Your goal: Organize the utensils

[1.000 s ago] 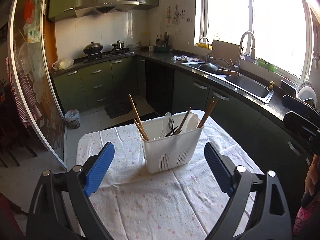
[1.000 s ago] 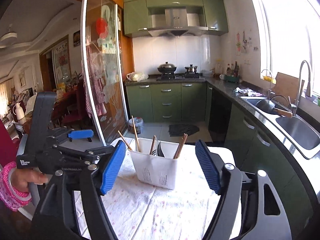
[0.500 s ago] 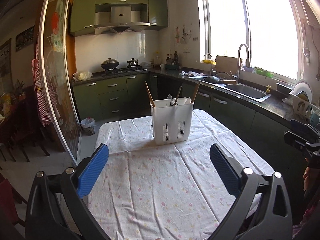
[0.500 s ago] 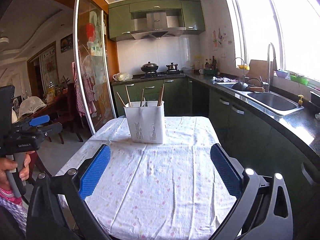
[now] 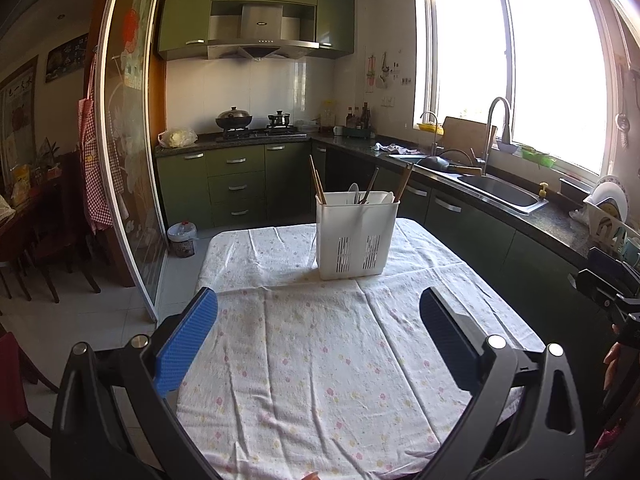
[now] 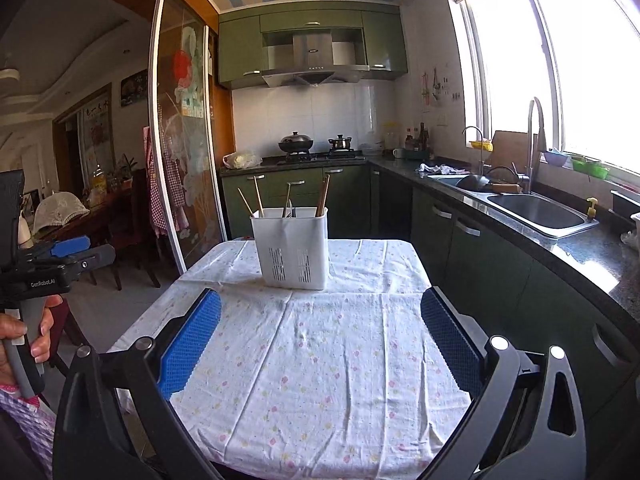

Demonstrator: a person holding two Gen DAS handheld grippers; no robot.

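Note:
A white slotted utensil holder (image 5: 356, 236) (image 6: 294, 248) stands upright near the far end of the table (image 5: 320, 360) (image 6: 328, 360), which is covered by a flowered white cloth. Wooden chopsticks (image 5: 317, 181) (image 6: 322, 196), a spoon and dark utensils stick out of its top. My left gripper (image 5: 320, 312) hovers over the near half of the table, well short of the holder, open and empty. My right gripper (image 6: 320, 312) is likewise open and empty, back from the holder. The left gripper's body (image 6: 60, 264) shows at the left edge of the right wrist view, held by a hand.
A dark counter with a steel sink (image 5: 496, 192) (image 6: 540, 212) and tap runs along the right under the window. Green cabinets and a stove with pots (image 5: 234, 120) line the back wall. A glass sliding door (image 5: 128, 160) stands left; a dish rack (image 5: 608, 216) sits far right.
Both grippers have pulled back from the utensil holder, which now looks smaller and farther off. Their jaws stand wider than a second ago.

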